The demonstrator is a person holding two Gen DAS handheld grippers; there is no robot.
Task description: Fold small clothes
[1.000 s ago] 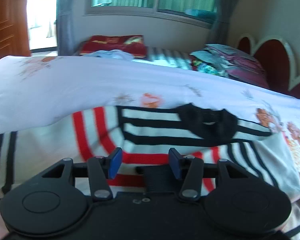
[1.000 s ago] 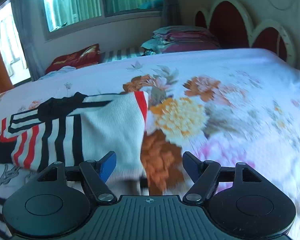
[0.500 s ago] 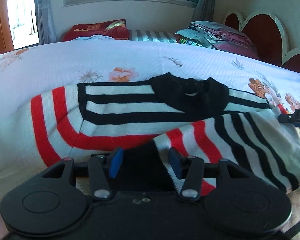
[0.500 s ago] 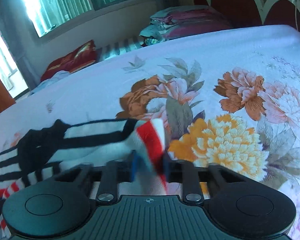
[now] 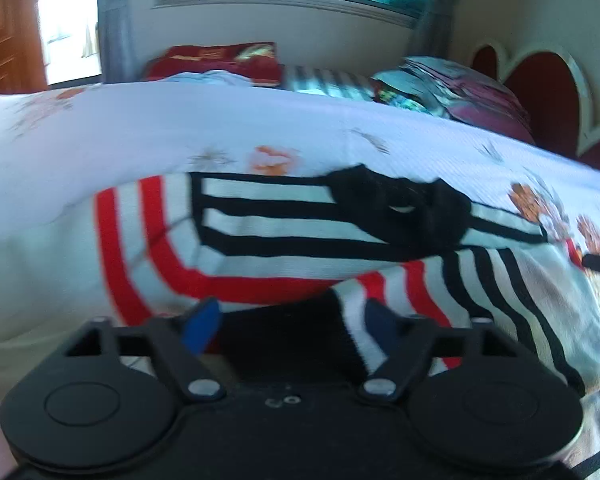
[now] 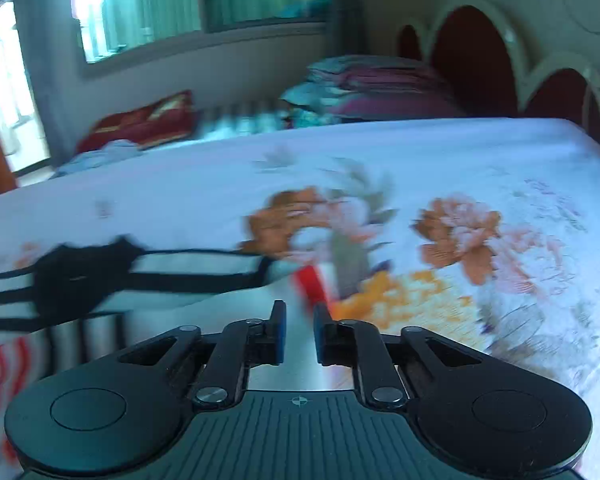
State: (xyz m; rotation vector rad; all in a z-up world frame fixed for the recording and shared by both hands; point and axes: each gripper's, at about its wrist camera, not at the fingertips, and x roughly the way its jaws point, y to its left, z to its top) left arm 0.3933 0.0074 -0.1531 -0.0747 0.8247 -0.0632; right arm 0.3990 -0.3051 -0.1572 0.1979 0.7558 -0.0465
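Observation:
A small white sweater (image 5: pixel 284 240) with black and red stripes and a black collar lies on the flowered bedsheet. Its right sleeve is folded across the body. My left gripper (image 5: pixel 288 320) is open, its blue pads either side of the black cuff (image 5: pixel 288 332) of that sleeve. In the right wrist view the sweater (image 6: pixel 160 280) lies to the left. My right gripper (image 6: pixel 299 332) has its pads a narrow gap apart over the sweater's red-edged corner (image 6: pixel 310 284); a grip on cloth is not clear through the blur.
The bedsheet (image 6: pixel 460 184) spreads wide to the right. A stack of folded clothes (image 6: pixel 364 88) and a red pillow (image 6: pixel 140 124) lie at the far edge. A scalloped headboard (image 6: pixel 500 60) stands at the right.
My left gripper has opened wider around the black cuff. My right gripper, shut on the red-edged corner half a second ago, has its pads slightly parted and has drawn back.

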